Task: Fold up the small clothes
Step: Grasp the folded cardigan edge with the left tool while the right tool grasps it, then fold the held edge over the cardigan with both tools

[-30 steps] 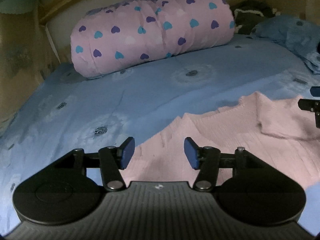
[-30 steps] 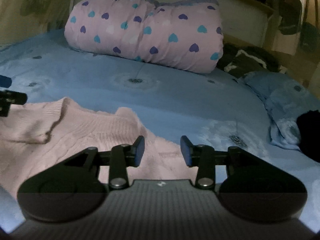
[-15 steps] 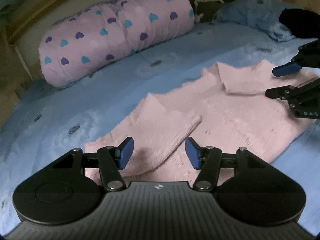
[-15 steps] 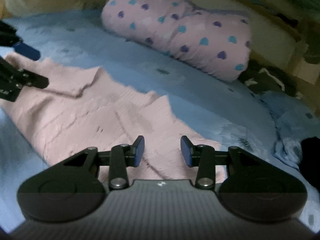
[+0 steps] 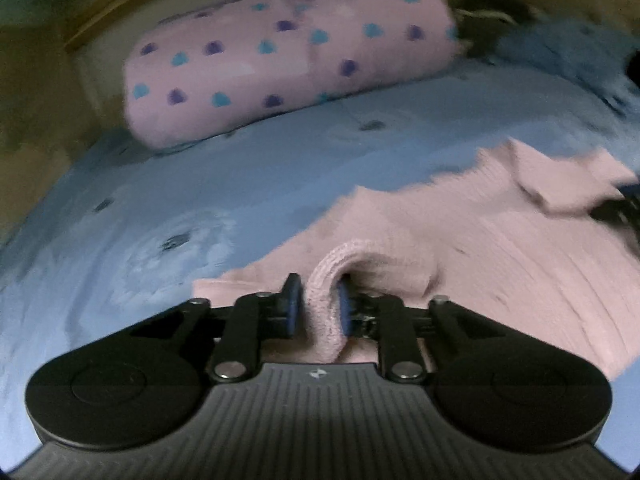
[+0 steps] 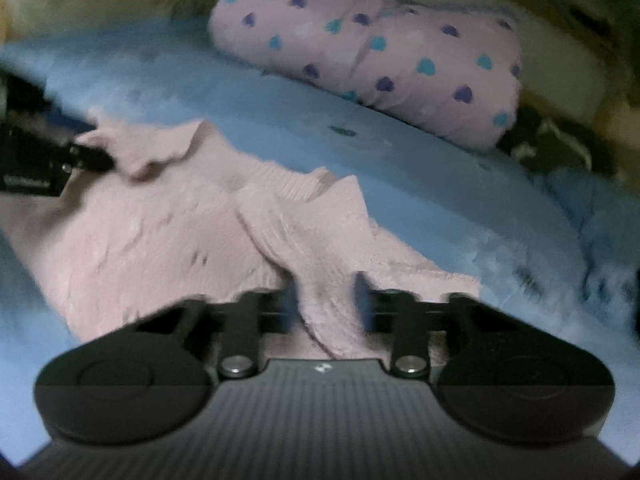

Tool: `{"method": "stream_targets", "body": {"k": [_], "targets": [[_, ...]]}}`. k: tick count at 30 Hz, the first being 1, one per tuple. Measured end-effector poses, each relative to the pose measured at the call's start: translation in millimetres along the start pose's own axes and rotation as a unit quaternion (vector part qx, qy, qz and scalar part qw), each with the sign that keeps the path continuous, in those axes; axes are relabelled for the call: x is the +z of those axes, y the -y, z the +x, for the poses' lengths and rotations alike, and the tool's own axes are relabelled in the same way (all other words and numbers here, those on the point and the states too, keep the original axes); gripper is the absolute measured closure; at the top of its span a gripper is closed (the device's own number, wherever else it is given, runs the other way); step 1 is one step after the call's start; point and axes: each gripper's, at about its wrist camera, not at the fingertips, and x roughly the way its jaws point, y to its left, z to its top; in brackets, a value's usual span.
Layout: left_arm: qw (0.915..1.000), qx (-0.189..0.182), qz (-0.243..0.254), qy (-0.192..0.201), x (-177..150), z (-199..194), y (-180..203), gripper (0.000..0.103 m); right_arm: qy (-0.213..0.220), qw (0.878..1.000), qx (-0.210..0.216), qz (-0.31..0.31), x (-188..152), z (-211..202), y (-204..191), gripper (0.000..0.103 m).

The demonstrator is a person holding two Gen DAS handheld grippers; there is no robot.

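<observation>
The pink knit sweater lay lengthwise between both tools, each closing on a near-edge ridge: left tool, right tool, far edge ahead.

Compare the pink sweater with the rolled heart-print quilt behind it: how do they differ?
The pink sweater lies spread low on the blue sheet; the heart-print quilt is rolled into a thick bundle. The sweater is plain knit, the quilt dotted with blue and purple hearts. The sweater sits near the cameras, the quilt at the bed's far end. Both are pink.
</observation>
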Motion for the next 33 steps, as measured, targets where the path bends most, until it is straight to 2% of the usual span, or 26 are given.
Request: {"method": "stream_targets", "body": {"k": [2,8,10,13,15,19,22,28,33], "targets": [[0.9997,0.006,-0.022,0.003,4,2,-11,0.083,0.007,1.0,-0.003,0.031,-1,2,4,0.092],[0.9985,0.034,-0.042,0.007,15,15,-34,0.083,0.033,0.996,-0.035,0.078,2,1,27,0.093],[0.997,0.06,-0.049,0.01,11,18,-40,0.081,0.034,0.994,-0.056,0.088,3,4,38,0.093],[0.9944,0.089,-0.056,-0.011,8,28,-51,0.081,0.024,0.987,-0.1,0.12,1,14,60,0.092],[0.993,0.094,-0.069,-0.018,6,31,-60,0.081,0.013,0.981,-0.123,0.152,-4,20,75,0.09],[0.99,0.106,-0.09,-0.026,3,29,-74,0.081,-0.004,0.972,-0.139,0.191,-14,20,96,0.089],[0.99,0.094,-0.104,-0.017,5,20,-79,0.08,-0.003,0.966,-0.158,0.205,-14,13,106,0.089],[0.9905,0.054,-0.126,-0.005,9,-8,-77,0.08,0.025,0.964,-0.117,0.238,-8,-24,113,0.089],[0.9813,0.005,-0.193,-0.005,4,-28,-88,0.08,0.018,0.97,-0.078,0.229,-1,-45,98,0.089]]}}
